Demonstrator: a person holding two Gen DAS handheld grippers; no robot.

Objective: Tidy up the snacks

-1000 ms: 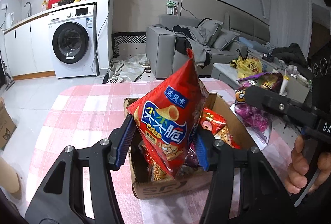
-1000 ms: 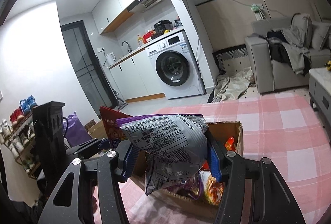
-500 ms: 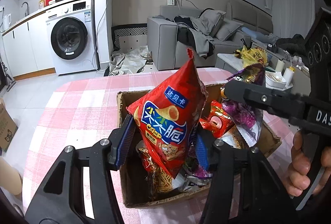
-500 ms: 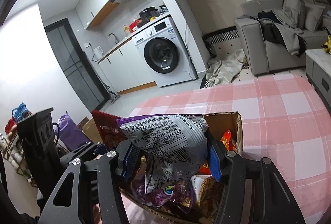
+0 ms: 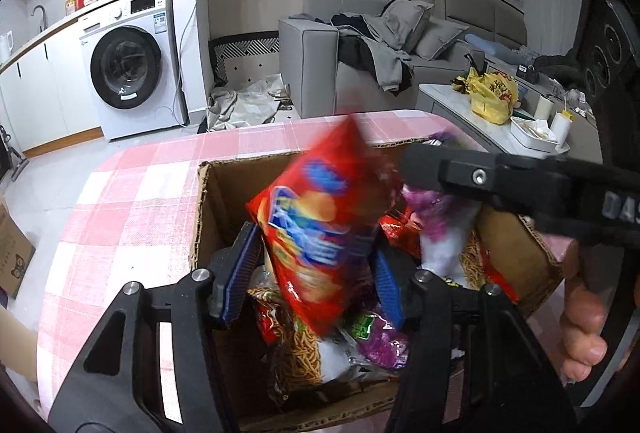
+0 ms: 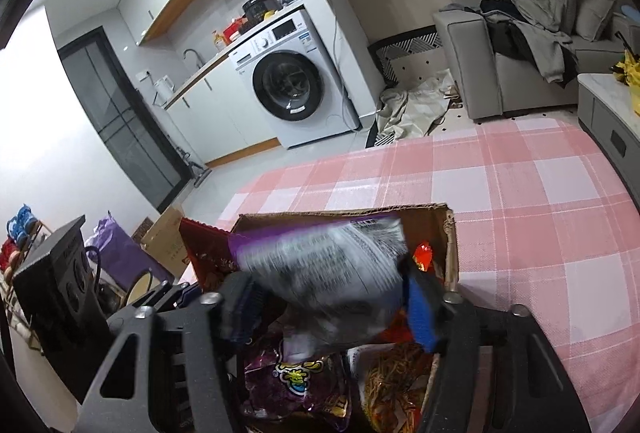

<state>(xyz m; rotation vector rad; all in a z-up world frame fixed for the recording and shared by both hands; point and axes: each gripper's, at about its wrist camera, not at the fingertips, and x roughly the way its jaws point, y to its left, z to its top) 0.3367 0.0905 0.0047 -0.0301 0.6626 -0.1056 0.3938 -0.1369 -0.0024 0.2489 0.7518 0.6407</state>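
An open cardboard box holds several snack packets on the pink checked table. My left gripper is over the box; the red chip bag is blurred between its fingers, which stand a little wider than the bag. My right gripper is over the same box; the purple and silver bag is blurred between its fingers. The right gripper's body crosses the left wrist view, and the purple bag hangs below it.
A washing machine and a grey sofa stand beyond the table. A low white table with a yellow bag is at the right. A cardboard box and a purple bag stand on the floor at the left.
Both grippers came down over the box. Both bags are now blurred and tilted, and the fingers of both grippers have spread apart from them.
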